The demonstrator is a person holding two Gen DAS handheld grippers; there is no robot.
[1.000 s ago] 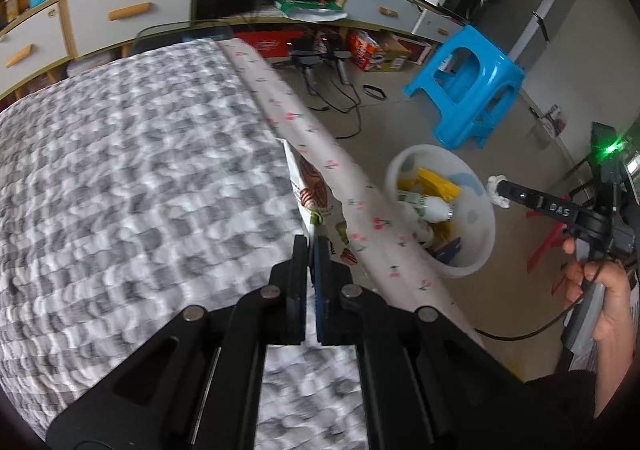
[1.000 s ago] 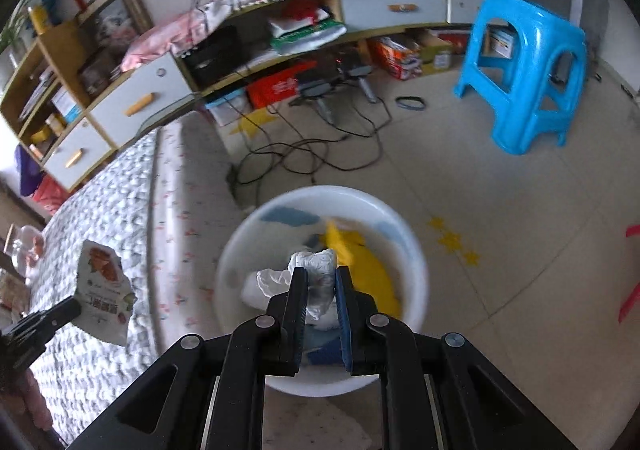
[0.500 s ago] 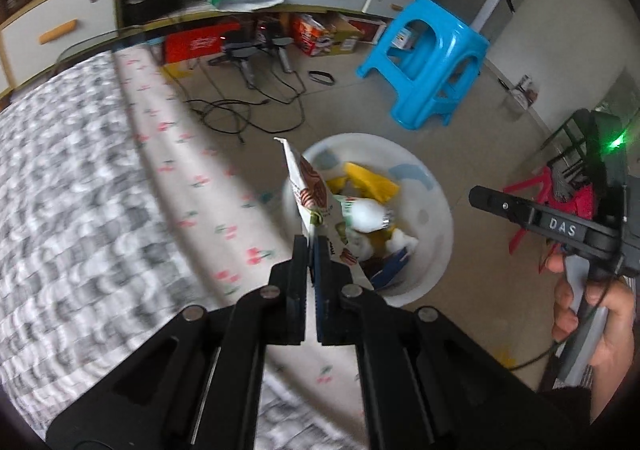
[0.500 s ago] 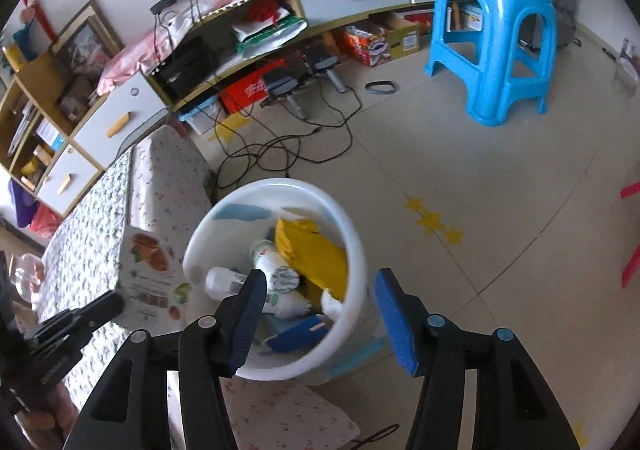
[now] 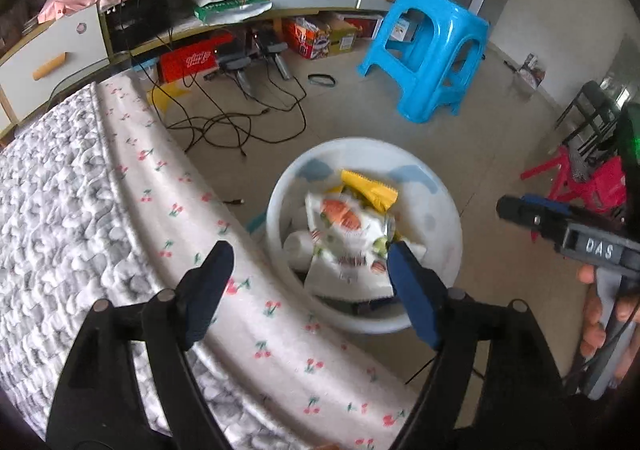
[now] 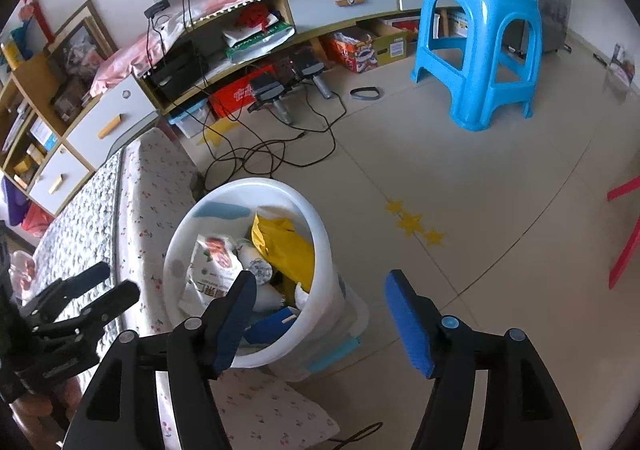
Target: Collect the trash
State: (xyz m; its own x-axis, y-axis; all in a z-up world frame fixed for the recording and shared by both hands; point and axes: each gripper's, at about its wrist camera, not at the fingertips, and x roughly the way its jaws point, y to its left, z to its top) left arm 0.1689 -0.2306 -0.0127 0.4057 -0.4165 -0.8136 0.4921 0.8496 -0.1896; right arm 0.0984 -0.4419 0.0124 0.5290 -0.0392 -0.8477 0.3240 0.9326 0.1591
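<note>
Both of my grippers are opening with nothing between their jaws, the left gripper (image 5: 308, 290) having just let its snack packet (image 5: 348, 246) drop into the white bin (image 5: 444, 210) beside the bed's edge (image 5: 248, 290), right gripper (image 6: 320, 318) already emptied.

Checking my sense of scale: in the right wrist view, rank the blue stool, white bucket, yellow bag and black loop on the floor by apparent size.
1. white bucket and blue stool: look alike, and the bucket is nearer, so unranked.
2. yellow bag
3. black loop
</note>
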